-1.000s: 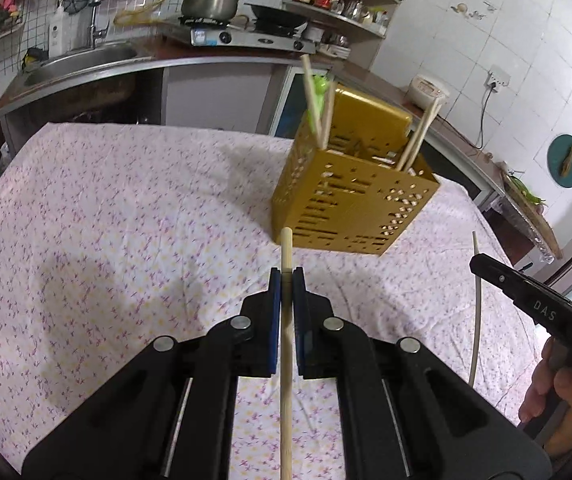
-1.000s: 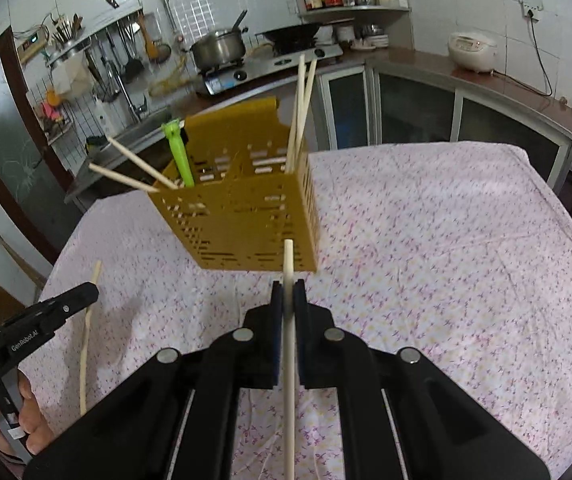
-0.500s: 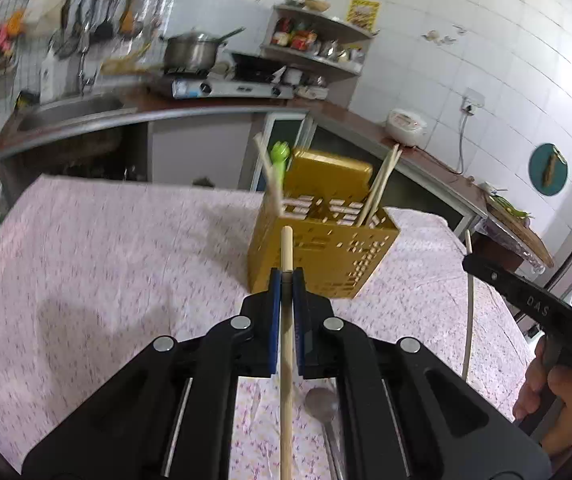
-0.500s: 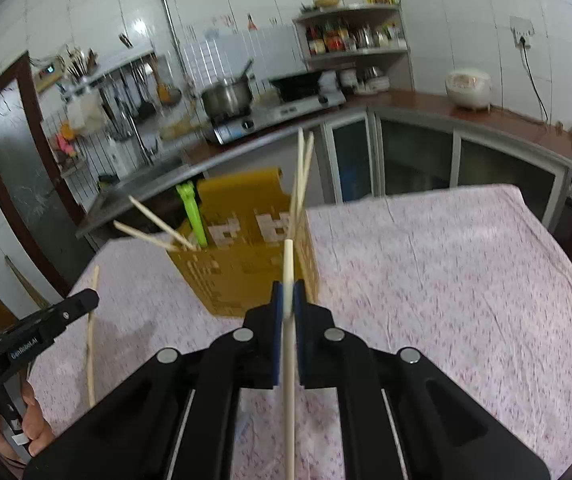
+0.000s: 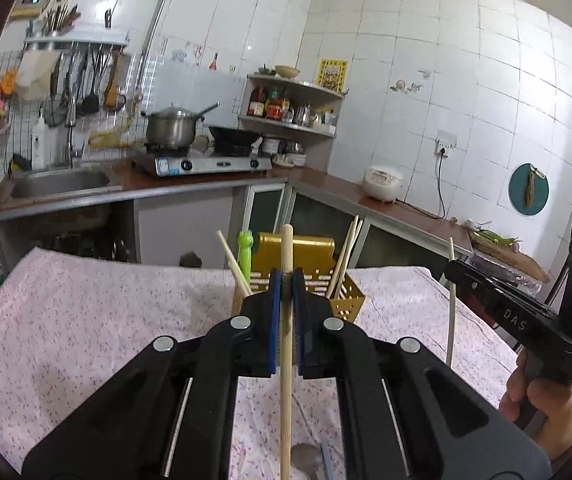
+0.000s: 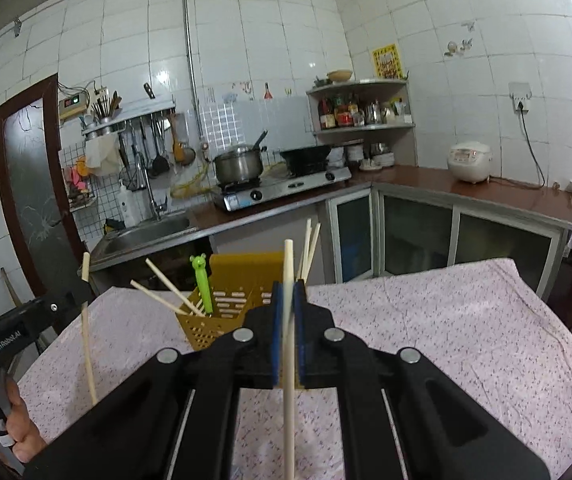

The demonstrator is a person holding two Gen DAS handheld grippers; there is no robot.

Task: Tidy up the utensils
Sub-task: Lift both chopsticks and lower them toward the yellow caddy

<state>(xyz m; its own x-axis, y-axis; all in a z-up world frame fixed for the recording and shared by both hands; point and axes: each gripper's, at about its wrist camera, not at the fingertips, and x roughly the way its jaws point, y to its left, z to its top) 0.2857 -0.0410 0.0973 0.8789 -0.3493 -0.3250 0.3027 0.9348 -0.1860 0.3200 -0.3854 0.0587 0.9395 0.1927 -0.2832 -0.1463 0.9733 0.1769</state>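
- Left hand-held gripper (image 5: 286, 280): blue pads closed tight on a tan chopstick (image 5: 286, 360), which runs upright through the jaws and sticks out past the tips. Raised above the table (image 5: 85, 320).
- Right hand-held gripper (image 6: 288, 292): blue pads closed on a pale chopstick (image 6: 289, 380), likewise upright, tip above the pads. In the left view this stick (image 5: 450, 300) shows at right, clamped in the black body marked "DAS", with the person's right hand (image 5: 542, 404) below it.
- In the right view the left gripper's body shows at far left, its stick (image 6: 88, 332) slightly tilted, the left hand (image 6: 17, 432) under it.
- Holder (image 5: 342, 296): yellow perforated box with a raised back plate, standing on the table beyond both grippers, partly hidden by the fingers. In the right view (image 6: 221, 312) it sits left of the jaws.
- Contents of holder: leaning chopsticks at the left side (image 6: 165, 292), a pair at the right side (image 6: 310, 248), and a green frog-headed utensil (image 6: 202, 284) upright near the left.
- Spoon (image 5: 306, 464): metal bowl lying on the table below the left gripper, partly hidden; a second item beside it cannot be made out.
- Tablecloth (image 6: 466, 340): pink, small floral print, covering the table.
- Background: sink (image 5: 61, 182), stove (image 5: 201, 162) with a steel pot (image 5: 171, 128) and a dark wok (image 5: 233, 136), corner shelf (image 5: 290, 120) of bottles, rice cooker (image 6: 469, 162).
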